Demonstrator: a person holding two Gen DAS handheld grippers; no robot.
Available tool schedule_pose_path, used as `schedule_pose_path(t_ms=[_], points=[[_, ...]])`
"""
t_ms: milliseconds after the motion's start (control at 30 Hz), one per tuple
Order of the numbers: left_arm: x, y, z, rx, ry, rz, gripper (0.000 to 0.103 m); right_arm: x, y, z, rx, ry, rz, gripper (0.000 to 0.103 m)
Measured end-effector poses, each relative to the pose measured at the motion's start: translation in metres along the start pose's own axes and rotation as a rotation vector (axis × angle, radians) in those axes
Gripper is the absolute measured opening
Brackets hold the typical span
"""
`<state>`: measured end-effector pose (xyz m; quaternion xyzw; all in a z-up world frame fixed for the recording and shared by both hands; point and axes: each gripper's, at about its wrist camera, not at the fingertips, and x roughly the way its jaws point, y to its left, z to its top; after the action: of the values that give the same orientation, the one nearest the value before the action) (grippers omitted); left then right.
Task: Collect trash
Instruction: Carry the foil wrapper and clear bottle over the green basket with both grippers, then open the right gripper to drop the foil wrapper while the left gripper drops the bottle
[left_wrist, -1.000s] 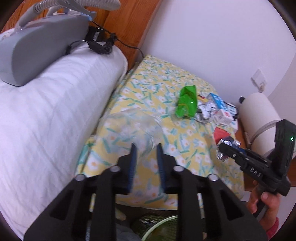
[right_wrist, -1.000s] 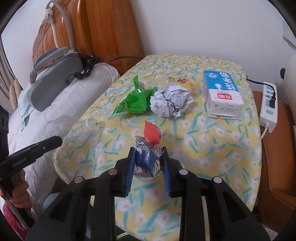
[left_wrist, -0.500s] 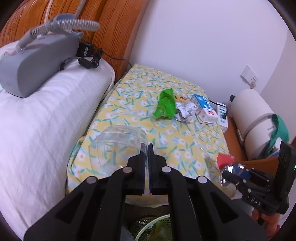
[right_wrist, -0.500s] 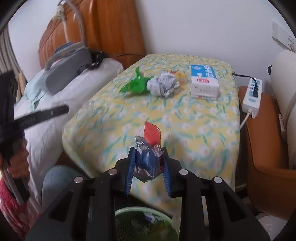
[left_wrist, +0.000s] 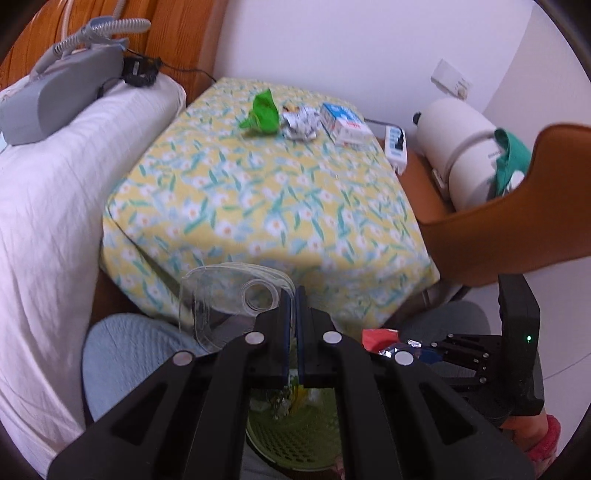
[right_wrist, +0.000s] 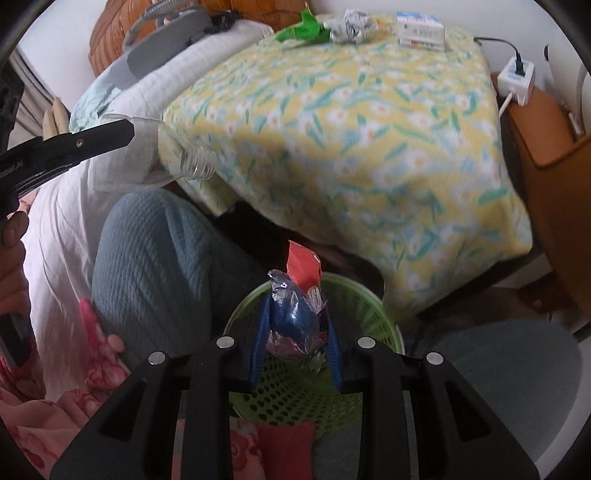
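In the left wrist view, the left gripper, open a second ago over the clear plastic bottle on the table, is now clamped on its crushed wall and has carried it off the floral tablecloth to above the green basket. In the right wrist view, the right gripper, pinching the foil wrapper as before, has swung from the tabletop to directly over the basket; both pieces look ready to drop, while the green wrapper, crumpled paper and milk carton remain on the table.
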<state>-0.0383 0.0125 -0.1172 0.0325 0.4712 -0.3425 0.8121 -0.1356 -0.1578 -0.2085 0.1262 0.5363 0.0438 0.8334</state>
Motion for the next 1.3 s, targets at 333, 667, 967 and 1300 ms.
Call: schedule_pose_path(t_ms=[333,667,967,1300], points=[[0.005,-0.003,-0.014,0.010,0.033,0.009,0.003,0.018,0.016,-0.013,-0.049,0.051,-0.003,0.028],[0.007,-0.006,-0.018,0.026,0.047,0.001,0.003,0.057,0.023,-0.023,-0.062,0.135,-0.014,0.068],[0.014,-0.009,-0.024,0.060,0.081,-0.013,0.003,0.028,-0.002,-0.012,0.027,0.034,-0.099,0.090],[0.076,-0.030,-0.065,0.166,0.312,-0.078,0.003,-0.010,-0.030,-0.002,0.061,-0.053,-0.214,0.095]])
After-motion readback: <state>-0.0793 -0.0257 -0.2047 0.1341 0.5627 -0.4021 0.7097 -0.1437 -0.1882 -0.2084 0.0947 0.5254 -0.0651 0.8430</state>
